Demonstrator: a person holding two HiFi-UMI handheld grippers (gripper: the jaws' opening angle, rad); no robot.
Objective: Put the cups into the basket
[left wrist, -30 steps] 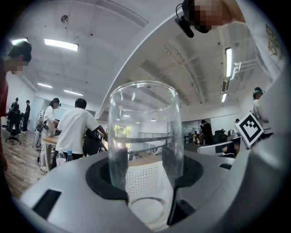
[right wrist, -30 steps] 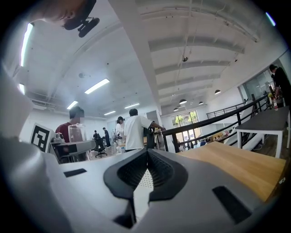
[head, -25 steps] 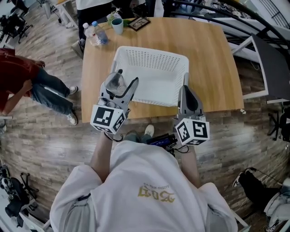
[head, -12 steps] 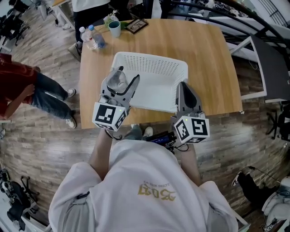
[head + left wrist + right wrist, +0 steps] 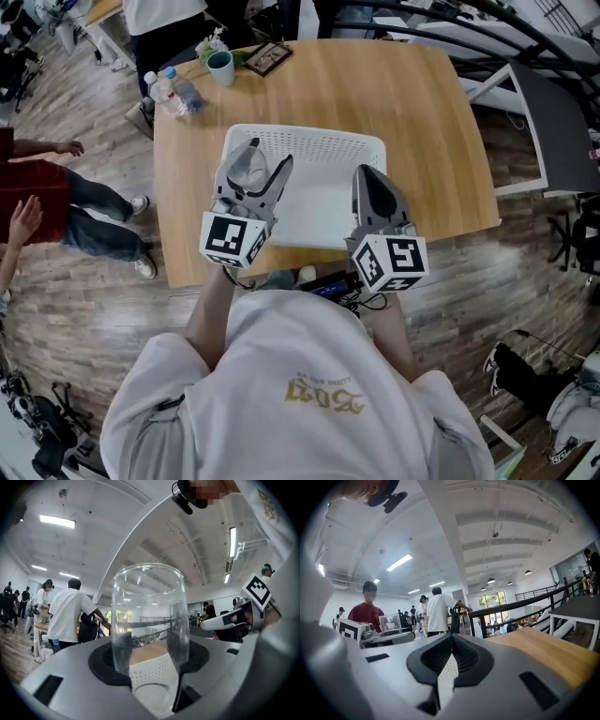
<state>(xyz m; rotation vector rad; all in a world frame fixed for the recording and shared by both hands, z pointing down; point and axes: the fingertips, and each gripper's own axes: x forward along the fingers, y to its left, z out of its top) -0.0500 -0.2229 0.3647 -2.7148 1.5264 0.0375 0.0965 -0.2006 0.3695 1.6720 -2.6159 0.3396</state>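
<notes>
Gold print (image 5: 323,403) sits on the person's white shirt, well behind the left fingers (image 5: 277,176) and the right fingers (image 5: 375,192). It is upside down and looks like numbers, but I cannot read it for sure. The labels on the bottles (image 5: 178,92), far past the fingers, are too small to read.

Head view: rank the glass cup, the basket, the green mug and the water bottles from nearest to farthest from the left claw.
1. Glass cup: gripped in the left claw itself.
2. Basket: right beside it, to its right.
3. Green mug and water bottles: both at the table's far left corner, too close to call.
</notes>
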